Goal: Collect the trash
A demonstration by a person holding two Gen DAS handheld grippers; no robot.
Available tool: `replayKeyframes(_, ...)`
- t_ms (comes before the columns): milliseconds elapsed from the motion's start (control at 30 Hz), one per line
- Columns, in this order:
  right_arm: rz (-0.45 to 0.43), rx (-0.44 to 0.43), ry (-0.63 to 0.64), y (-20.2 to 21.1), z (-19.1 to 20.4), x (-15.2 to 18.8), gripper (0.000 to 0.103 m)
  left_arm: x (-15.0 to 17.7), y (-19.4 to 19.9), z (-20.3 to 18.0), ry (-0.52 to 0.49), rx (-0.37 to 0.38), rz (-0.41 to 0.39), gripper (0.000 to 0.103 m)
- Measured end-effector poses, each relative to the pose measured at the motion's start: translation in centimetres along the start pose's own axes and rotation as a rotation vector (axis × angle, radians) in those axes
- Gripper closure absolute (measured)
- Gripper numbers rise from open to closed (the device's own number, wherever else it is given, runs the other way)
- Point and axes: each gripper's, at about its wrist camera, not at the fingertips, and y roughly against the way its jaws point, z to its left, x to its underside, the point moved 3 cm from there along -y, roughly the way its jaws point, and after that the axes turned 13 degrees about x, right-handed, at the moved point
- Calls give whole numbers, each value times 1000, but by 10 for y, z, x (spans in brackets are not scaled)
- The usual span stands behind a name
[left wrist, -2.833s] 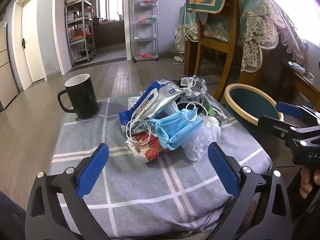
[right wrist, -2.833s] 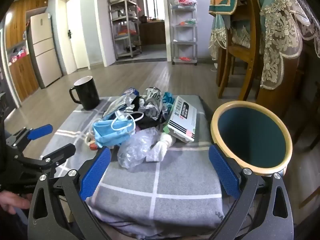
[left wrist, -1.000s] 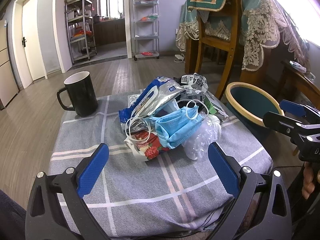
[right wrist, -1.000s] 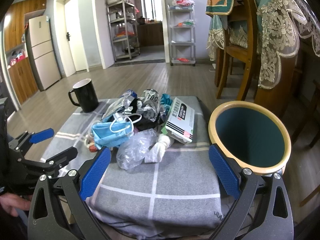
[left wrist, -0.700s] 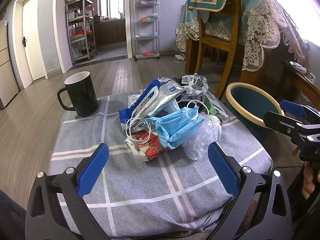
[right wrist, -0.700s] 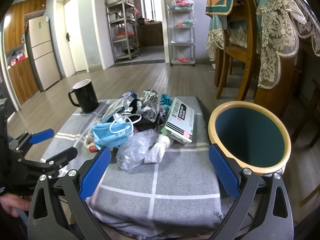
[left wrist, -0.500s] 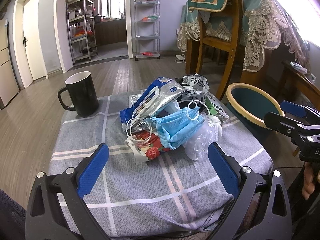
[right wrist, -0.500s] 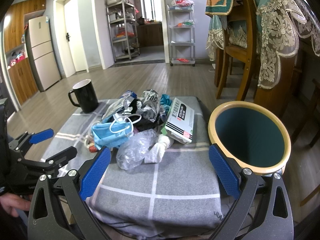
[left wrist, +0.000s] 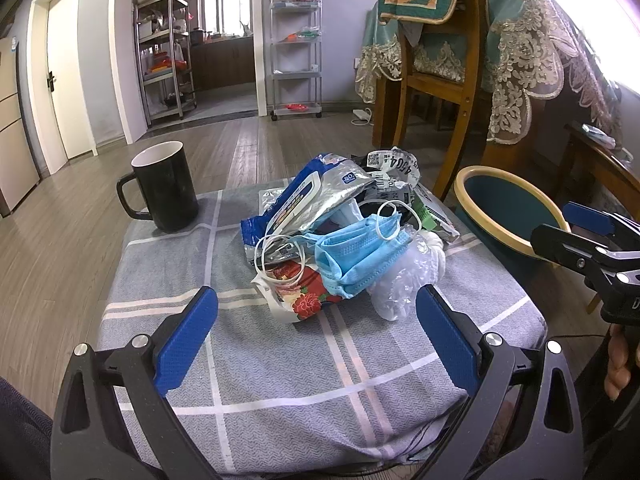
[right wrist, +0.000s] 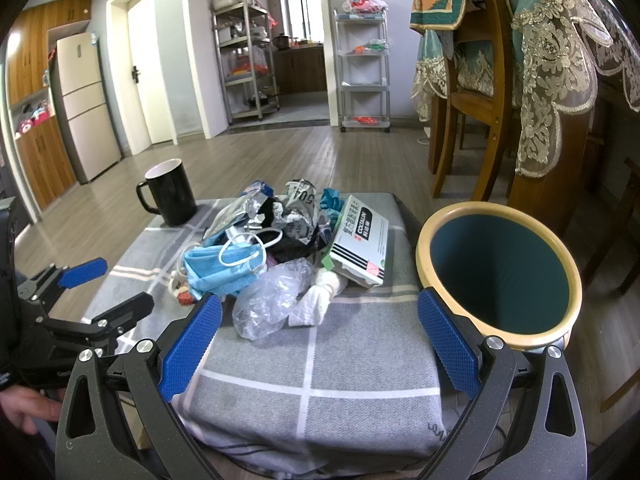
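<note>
A pile of trash lies on a low table with a grey checked cloth (left wrist: 280, 360): a blue face mask (left wrist: 356, 256) (right wrist: 218, 268), a silver and blue wrapper (left wrist: 312, 196), a red flowered packet (left wrist: 300, 296), a clear plastic bag (left wrist: 404, 284) (right wrist: 272, 300), a white tissue (right wrist: 320, 300), a white medicine box (right wrist: 360, 248). A teal bin with a tan rim (right wrist: 500, 276) (left wrist: 500, 208) stands right of the table. My left gripper (left wrist: 316, 340) is open and empty, near the table's front edge. My right gripper (right wrist: 316, 344) is open and empty, before the plastic bag.
A black mug (left wrist: 166, 186) (right wrist: 172, 192) stands at the table's far left corner. A wooden chair (left wrist: 440, 80) and a lace-covered table (left wrist: 540, 48) stand behind the bin. Metal shelves (left wrist: 164, 56) and a white rack (left wrist: 296, 56) stand far back.
Both grippers have held almost still, with only a slight drift of view. Nothing on the table has moved.
</note>
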Motion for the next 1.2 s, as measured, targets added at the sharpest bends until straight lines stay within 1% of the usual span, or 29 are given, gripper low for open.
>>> replayKeyframes(167,-1,0,-1,1,-3,-1,5,0,0,0,2,0,-1,6)
replayKeyframes(400,-4,-6,-6,2,-6,-2,5,-6,2,7,37,12,-14,6)
replayKeyframes(633,2,-10,-18,4,-4,-5,5,-14,-2,11,62,27,-7,6)
replayKeyframes(733,3,-11,-19,4,-5,-5,5,-17,-7,12,65,42,9,13)
replayKeyframes(800,3,-13,-20,3,-5,-4,5,-19,-11,12,57,52,25,22)
replayKeyframes(900,7,-17,-20,2,-3,-2,5,-24,-20,10,41,73,51,31)
replayKeyframes(1000,19,-22,-23,0,-2,-3,5,-27,-36,9,14,96,94,34)
replayKeyframes(1200,43,-20,-39,-9,-7,-11,5,-29,-67,18,21,133,161,36)
